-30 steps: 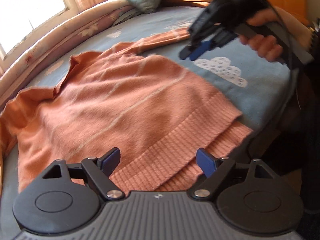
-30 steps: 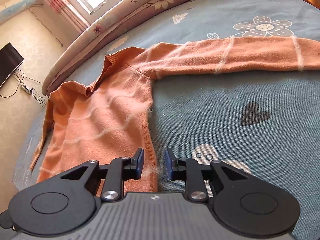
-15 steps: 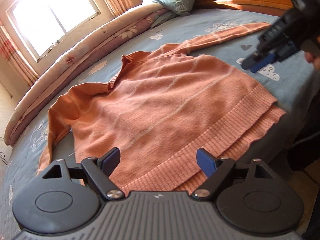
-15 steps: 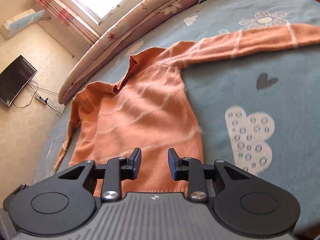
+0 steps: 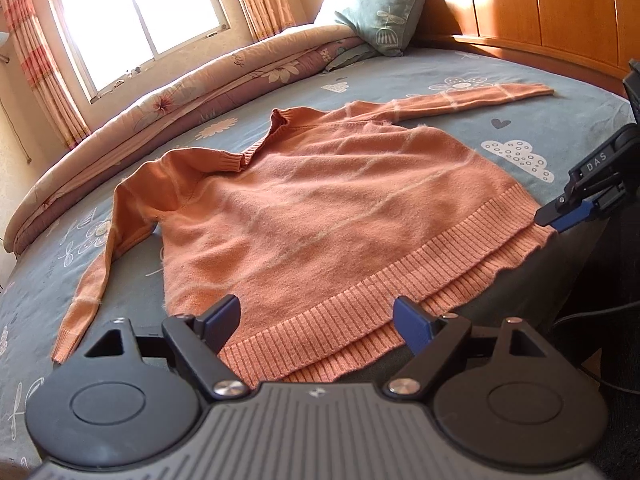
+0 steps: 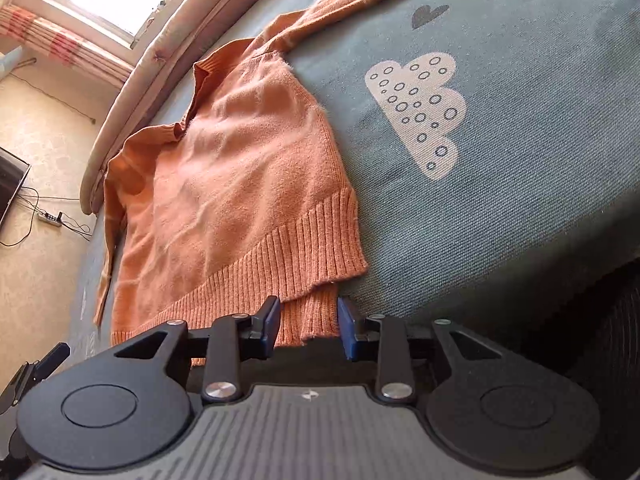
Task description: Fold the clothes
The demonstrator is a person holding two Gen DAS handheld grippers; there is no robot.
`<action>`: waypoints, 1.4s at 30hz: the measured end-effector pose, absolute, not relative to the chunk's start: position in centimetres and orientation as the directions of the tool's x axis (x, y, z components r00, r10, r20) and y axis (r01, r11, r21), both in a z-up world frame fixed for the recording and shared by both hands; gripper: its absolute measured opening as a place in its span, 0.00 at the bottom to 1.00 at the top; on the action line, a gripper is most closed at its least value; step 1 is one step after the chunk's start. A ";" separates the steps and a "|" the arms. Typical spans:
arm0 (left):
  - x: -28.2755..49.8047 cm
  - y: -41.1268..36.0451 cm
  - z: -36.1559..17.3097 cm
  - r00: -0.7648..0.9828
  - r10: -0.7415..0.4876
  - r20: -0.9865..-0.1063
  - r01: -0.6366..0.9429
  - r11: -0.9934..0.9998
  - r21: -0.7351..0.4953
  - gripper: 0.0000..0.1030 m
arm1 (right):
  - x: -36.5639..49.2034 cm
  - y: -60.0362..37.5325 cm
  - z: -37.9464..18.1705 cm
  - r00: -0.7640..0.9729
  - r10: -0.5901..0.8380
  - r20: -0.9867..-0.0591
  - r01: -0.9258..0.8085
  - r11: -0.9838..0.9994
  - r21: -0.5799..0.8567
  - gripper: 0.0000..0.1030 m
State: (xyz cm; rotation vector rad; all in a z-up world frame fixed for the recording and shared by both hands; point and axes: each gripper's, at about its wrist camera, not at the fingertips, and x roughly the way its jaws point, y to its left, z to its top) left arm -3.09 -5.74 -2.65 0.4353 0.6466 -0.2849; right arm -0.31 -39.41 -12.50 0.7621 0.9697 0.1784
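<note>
Both my hands have pulled back to the hem since a second ago. My right gripper [image 6: 307, 326], jaws just opening, straddles the hem's lower corner, pads not pressing. My left gripper [image 5: 318, 322] gapes wide over the ribbed hem, gripping nothing. Orange sweater [image 5: 320, 208] lies flat on the blue bedsheet [image 5: 568, 120], one sleeve [image 5: 472, 100] stretched far toward the headboard.

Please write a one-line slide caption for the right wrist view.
Open right gripper at the ribbed hem corner of an orange sweater spread on the bed.
</note>
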 end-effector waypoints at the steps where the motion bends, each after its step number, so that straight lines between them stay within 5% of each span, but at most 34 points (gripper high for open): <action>1: -3.0 -5.5 -2.7 0.760 -0.128 -0.638 0.388 0.876 0.287 0.83 | -0.4 -39.5 -12.6 0.573 0.464 -0.675 0.194 0.723 0.662 0.35; 10: -0.5 -4.8 -3.8 0.696 -0.217 -0.685 0.393 0.913 0.110 0.86 | -1.2 -38.7 -13.5 0.573 0.518 -0.635 0.204 0.661 0.722 0.39; 13: -0.3 -4.6 -3.9 0.683 -0.220 -0.696 0.393 0.915 0.096 0.86 | -1.3 -38.7 -13.3 0.609 0.486 -0.627 0.212 0.662 0.719 0.32; 15: -0.2 -4.5 -4.1 0.679 -0.204 -0.705 0.390 0.914 0.112 0.86 | -1.2 -38.9 -13.3 0.629 0.441 -0.641 0.230 0.682 0.695 0.09; 26: 0.6 -2.3 -5.0 0.670 -0.124 -0.732 0.329 0.934 0.143 0.86 | -1.7 -39.8 -11.4 0.634 0.296 -0.715 0.207 0.825 0.525 0.09; 32: -0.3 -2.8 -5.6 0.678 -0.120 -0.726 0.435 0.861 0.264 0.86 | -1.8 -35.4 -7.0 0.664 0.185 -0.725 0.031 0.961 0.275 0.16; 42: -1.6 -1.9 -6.4 0.675 -0.151 -0.722 0.464 0.848 0.256 0.84 | -1.4 -22.1 -6.9 0.593 0.397 -0.700 -0.528 0.849 0.033 0.16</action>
